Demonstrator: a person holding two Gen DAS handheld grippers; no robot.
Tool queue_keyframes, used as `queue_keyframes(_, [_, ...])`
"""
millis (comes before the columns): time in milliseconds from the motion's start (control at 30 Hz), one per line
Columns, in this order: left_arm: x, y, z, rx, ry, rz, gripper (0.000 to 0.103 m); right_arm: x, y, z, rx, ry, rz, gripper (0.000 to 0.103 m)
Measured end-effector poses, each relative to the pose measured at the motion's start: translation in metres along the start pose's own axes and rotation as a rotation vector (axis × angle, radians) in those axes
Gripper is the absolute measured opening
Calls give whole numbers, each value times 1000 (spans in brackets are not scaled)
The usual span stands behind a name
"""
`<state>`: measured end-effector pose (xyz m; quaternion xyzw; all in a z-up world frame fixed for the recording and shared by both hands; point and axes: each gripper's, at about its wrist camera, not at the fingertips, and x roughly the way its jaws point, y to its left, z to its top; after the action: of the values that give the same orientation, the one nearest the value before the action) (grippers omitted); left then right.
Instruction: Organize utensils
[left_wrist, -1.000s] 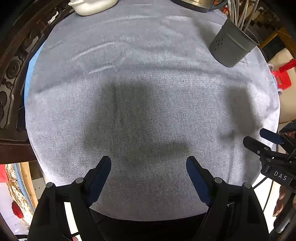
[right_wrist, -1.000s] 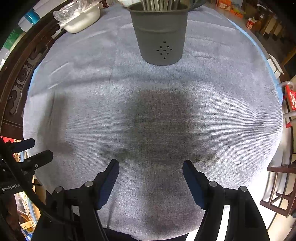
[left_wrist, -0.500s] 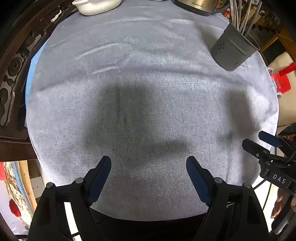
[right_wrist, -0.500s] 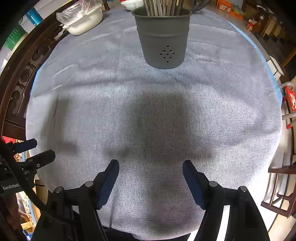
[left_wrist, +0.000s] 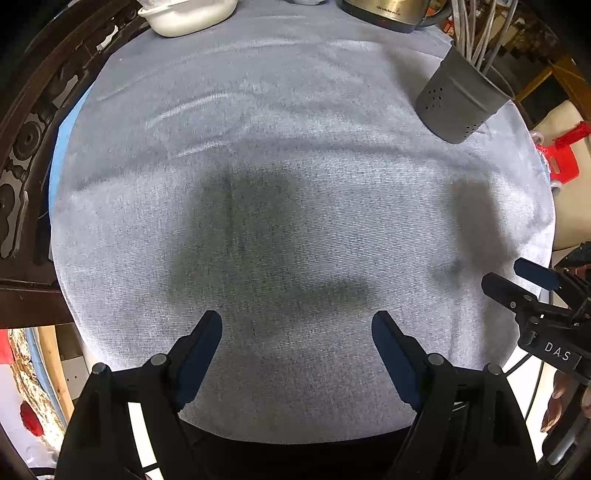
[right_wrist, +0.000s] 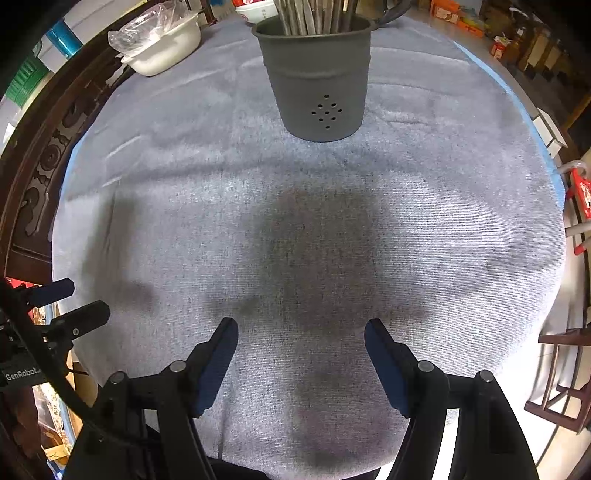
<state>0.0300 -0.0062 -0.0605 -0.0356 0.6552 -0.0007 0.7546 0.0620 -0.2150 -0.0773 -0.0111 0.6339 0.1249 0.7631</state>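
Note:
A dark grey utensil holder (right_wrist: 317, 85) with small holes stands upright at the far side of the round table, with several metal utensils (right_wrist: 314, 16) standing in it. It also shows in the left wrist view (left_wrist: 458, 103) at the far right. My right gripper (right_wrist: 301, 328) is open and empty, well short of the holder. My left gripper (left_wrist: 297, 321) is open and empty over the near part of the grey cloth. Each gripper shows at the edge of the other's view: the right gripper (left_wrist: 517, 280), the left gripper (right_wrist: 70, 302).
A grey cloth (right_wrist: 295, 229) covers the round table. A white dish (right_wrist: 162, 48) with a plastic bag sits at the far left. A metal kettle (left_wrist: 388, 13) stands at the far edge. Carved dark wood chairs (right_wrist: 40, 155) surround the table.
Both grippers have drawn back from the holder a little, so it sits lower and shows more fully in both views. Both stay open and empty.

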Motion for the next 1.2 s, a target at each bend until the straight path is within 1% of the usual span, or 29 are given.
queue_keyframes(133, [-10,-1,-3,2,-28,-17,84,-7,2,-3,-4,-14,-2,74])
queue_keyframes(233, [-20,-2,-3,6,-66,-14,84,-12,3,-5,-4,-30,-2,74])
queue_keyframes(400, [-38,-8,-6,5,-132,-31,84,-27,6,-10,-8,-78,-1,74])
queue_keyframes(533, [-46,-10,-7,-1,-189,-29,84,-44,1,-12,26,-173,-3,74])
queue_keyframes(700, [-66,-15,-2,-6,-300,-34,84,-71,-1,-10,54,-303,-1,74])
queue_keyframes(767, [-71,-17,0,-5,-340,-40,84,-79,0,-9,55,-337,-7,74])
queue_keyframes(1033, [-90,-25,3,4,-456,-85,84,-105,-3,-15,73,-480,-22,74])
queue_keyframes(1167, [-102,-28,3,5,-538,-104,84,-118,-6,-18,86,-554,-24,74])
queue_keyframes(1200, [-108,-29,3,6,-570,-111,84,-123,-7,-19,86,-578,-28,74])
